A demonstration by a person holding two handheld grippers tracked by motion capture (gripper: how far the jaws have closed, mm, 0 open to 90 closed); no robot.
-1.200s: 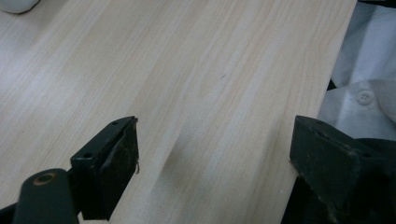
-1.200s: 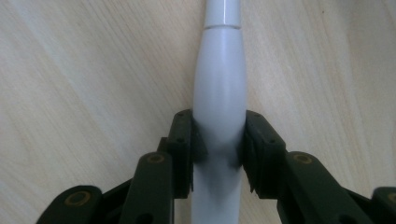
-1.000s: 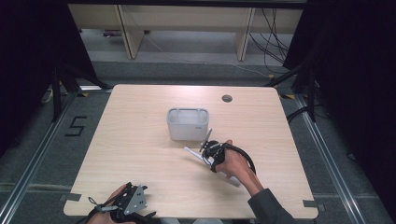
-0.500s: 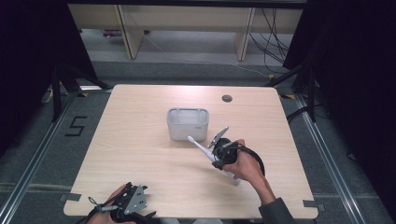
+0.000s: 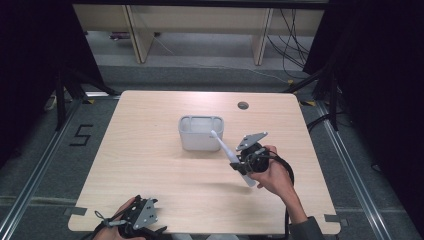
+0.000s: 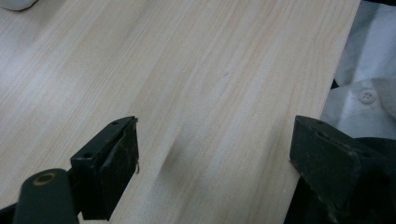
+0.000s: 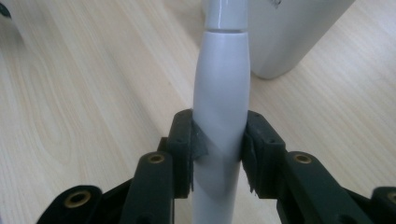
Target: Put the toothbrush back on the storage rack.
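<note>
The electric toothbrush [image 7: 219, 93] sits clamped between the pads of my right gripper [image 7: 218, 154], both jaws pressing on the thick white handle. In the right gripper view the handle runs straight up between the jaws and narrows at a seam into the neck near the top edge. In the high view the toothbrush [image 5: 227, 152] is off the table, tilted, with its head pointing up and left toward the container and its butt end low beside my right hand [image 5: 272, 175]. The brush tip lies over or just at the near right corner of the container; I cannot tell whether it touches the rim.

The grey plastic container [image 5: 200, 132] stands upright near the middle of the wooden table [image 5: 150, 165], open side up. In the right gripper view its pale wall [image 7: 299, 32] stands just behind and right of the handle.

My right gripper [image 5: 250, 157] hangs above the table's right half, cable looping back past the wrist.

My left gripper [image 5: 137, 217] rests at the near left edge of the table, well apart from the container. In the left gripper view its jaws stand wide [image 6: 212, 158], with bare wood grain between them and white cloth with a button [image 6: 369, 95] past the table edge.
</note>
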